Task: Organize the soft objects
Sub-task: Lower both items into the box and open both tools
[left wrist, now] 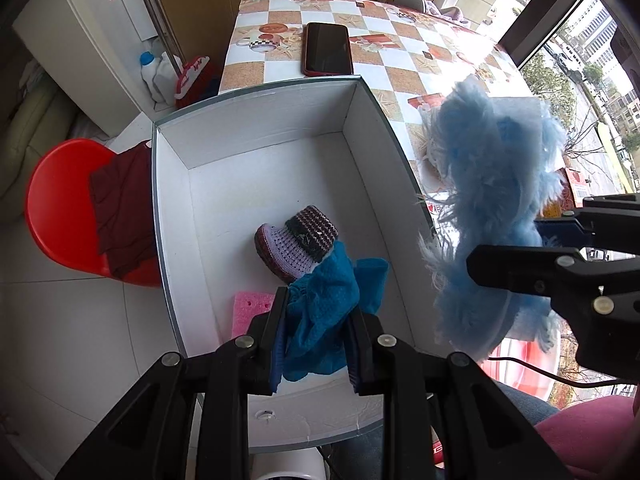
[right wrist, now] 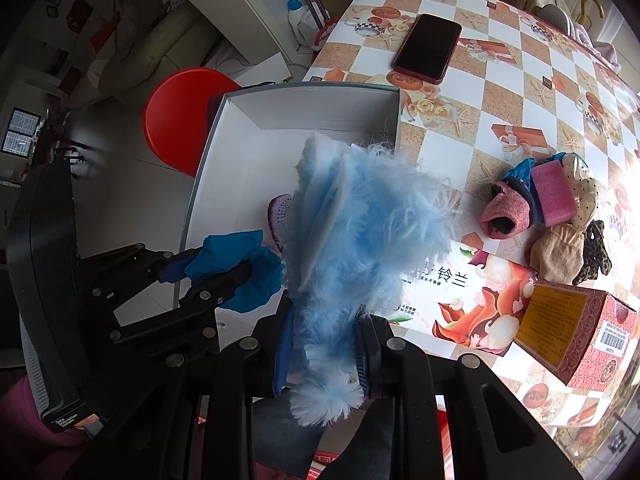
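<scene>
Two grippers in play, each with one soft thing clamped in it. The left gripper (left wrist: 318, 340) is clenched on a crumpled teal cloth (left wrist: 332, 304), which hangs over the near end of the white box (left wrist: 256, 148). The right gripper (right wrist: 324, 350) is clenched on a fluffy light-blue piece (right wrist: 360, 240), held just past the box's right wall, over the table edge. From the left wrist view the same gripper (left wrist: 532, 240) comes in from the right with the fluff (left wrist: 492, 208) bunched between its pads.

Count inside the box: one knitted shoe (left wrist: 298, 244) and one pink sponge (left wrist: 252, 308), plus the teal cloth dangling in from above. The shoe lies on its side near the middle of the floor, long axis running diagonally, toe toward the near-right, partly tucked under the cloth. The sponge lies flat by the near-left wall.

The fluff's long axis runs from the jaws away toward the far end of the box, fur sticking out every way; a flat pale backing (right wrist: 320, 184) shows on its left side.

Still out on the checkered table (right wrist: 500, 92): a little pile with one pink-and-black sock (right wrist: 502, 214), one pink sponge (right wrist: 554, 194), one tan mitten (right wrist: 558, 254), one dotted cream piece (right wrist: 584, 188), one leopard-print scrunchie (right wrist: 596, 254) and something blue (right wrist: 522, 172) underneath, can't tell what. Also one phone (right wrist: 427, 47), two printed cartons (right wrist: 480, 300) by the near edge, and one red stool (left wrist: 60, 208) with a dark red cloth (left wrist: 120, 212) on it.
</scene>
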The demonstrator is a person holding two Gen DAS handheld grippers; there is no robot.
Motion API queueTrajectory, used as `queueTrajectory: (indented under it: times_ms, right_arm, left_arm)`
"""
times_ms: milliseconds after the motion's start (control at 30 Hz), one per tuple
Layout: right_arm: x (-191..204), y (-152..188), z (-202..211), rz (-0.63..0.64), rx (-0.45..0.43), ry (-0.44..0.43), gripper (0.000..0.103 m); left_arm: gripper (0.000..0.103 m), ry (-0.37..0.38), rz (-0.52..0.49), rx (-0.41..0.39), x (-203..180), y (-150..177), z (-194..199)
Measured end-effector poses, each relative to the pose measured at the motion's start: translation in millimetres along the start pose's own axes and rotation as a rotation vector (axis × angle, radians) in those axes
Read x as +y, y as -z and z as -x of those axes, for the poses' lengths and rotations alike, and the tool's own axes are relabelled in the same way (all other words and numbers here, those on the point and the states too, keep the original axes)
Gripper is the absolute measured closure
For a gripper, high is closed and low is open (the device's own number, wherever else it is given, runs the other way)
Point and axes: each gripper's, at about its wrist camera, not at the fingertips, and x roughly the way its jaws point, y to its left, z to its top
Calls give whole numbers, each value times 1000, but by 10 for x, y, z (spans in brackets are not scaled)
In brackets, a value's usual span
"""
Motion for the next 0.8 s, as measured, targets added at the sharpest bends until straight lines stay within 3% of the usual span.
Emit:
queueTrajectory:
  times_ms: [800]
  right_arm:
    - [106, -38, -198, 40, 39, -17, 75]
  left_arm:
    - [76, -32, 35, 48, 90, 102, -105]
